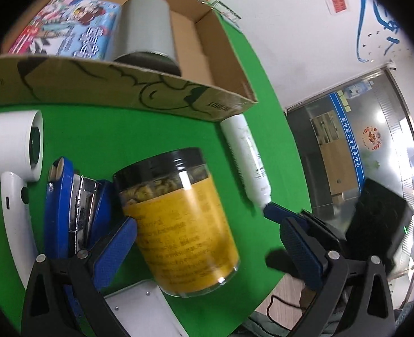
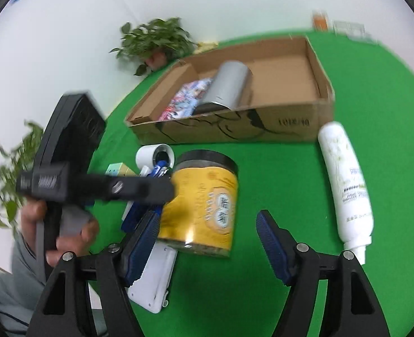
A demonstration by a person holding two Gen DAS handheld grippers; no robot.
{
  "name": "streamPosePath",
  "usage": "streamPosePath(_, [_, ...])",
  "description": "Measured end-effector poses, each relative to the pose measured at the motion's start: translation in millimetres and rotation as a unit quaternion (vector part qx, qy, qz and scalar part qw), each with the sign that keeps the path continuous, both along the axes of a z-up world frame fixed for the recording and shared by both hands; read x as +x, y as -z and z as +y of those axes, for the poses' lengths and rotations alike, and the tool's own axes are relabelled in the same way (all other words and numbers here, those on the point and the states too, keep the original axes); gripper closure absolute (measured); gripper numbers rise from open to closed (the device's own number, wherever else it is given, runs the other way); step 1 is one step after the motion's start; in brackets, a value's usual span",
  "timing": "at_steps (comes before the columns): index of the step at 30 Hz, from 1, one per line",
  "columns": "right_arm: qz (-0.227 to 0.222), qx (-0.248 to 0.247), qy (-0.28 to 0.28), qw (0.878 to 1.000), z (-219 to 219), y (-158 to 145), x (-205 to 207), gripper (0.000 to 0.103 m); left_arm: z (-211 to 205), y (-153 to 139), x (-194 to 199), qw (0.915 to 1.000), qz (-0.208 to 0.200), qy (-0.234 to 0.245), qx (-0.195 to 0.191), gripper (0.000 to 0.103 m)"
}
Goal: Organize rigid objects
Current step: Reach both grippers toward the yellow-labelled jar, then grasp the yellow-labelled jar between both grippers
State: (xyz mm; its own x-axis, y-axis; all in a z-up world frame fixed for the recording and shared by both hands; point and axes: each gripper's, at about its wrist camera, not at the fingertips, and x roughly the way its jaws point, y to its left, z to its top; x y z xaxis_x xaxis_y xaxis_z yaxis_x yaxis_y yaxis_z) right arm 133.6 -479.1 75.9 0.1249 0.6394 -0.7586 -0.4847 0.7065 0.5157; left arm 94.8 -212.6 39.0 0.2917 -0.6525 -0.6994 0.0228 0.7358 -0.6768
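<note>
The left tongs [image 1: 207, 241] stand wide apart around the yellow-labelled jar [image 1: 178, 224], which stands on the green table [image 1: 100, 140] with its black lid on; the left pad lies against or just beside the jar's side, though contact cannot be settled, and the right pad is well clear of it. The right tongs [image 2: 207, 241] also stand apart, the same jar [image 2: 204, 202] between them, nearer the left pad, not clamped. Only the left view shows, beyond its left pad, a blue stapler [image 1: 72, 205] and a white hair dryer [image 1: 13, 163], and the doorway past its right pad. Only the right view shows the person's hand [image 2: 66, 224] gripping the other black handle, plants by the wall, and the white bottle [image 2: 347, 182] whole, lying beyond the right pad. Both show the cardboard box [image 2: 235, 129] ahead of the tongs, holding a grey cylinder [image 2: 229, 87] and a colourful book [image 1: 66, 31]. The box's near wall hides the cylinder's base, and the right view is blurred, so small print cannot be read
</note>
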Motion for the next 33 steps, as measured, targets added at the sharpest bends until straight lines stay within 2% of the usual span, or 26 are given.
streamPosePath(2, [0.057, 0.009, -0.007, 0.998, 7.2, 20.9, 16.3, 0.033, 0.2, 6.3, 2.5, 0.9999, 0.013, -0.003, 0.007, 0.006])
streamPosePath(5, [0.106, 0.021, -0.031, 0.994, 25.1, 42.2, 25.0, 0.036, -2.9, 8.1, 5.9, 0.9994, 0.018, 0.001, 0.03, 0.008])
streamPosePath(11, [0.127, 0.007, -0.051, 0.991, 50.2, 52.8, 29.4, 0.027, -11.1, 7.3, 13.4, 0.9964, 0.022, 0.011, 0.081, 0.008])
streamPosePath(19, [0.104, -0.023, -0.055, 0.993, 68.7, 47.1, 16.0, 0.022, -22.6, 8.2, 16.8, 0.99, 0.028, 0.017, 0.137, 0.009])
streamPosePath(21, [0.093, -0.029, -0.049, 0.994, 70.1, 44.3, 13.1, 0.022, -23.6, 10.2, 18.0, 0.9881, 0.032, 0.015, 0.15, 0.015])
streamPosePath(25, [0.06, -0.045, -0.043, 0.996, 74.7, 35.6, 3.5, 0.023, -16.0, 10.7, 13.3, 0.9898, 0.034, 0.01, 0.138, 0.016])
streamPosePath(29, [0.03, -0.036, -0.036, 0.998, 79.8, 19.1, -1.5, 0.023, -13.4, -11.3, 6.2, 0.9906, 0.001, -0.003, 0.137, 0.016])
streamPosePath(33, [-0.016, -0.027, -0.026, 0.999, 78.4, -12.4, 5.5, 0.023, -16.4, -40.9, 13.4, 0.9889, -0.043, -0.014, 0.142, 0.016])
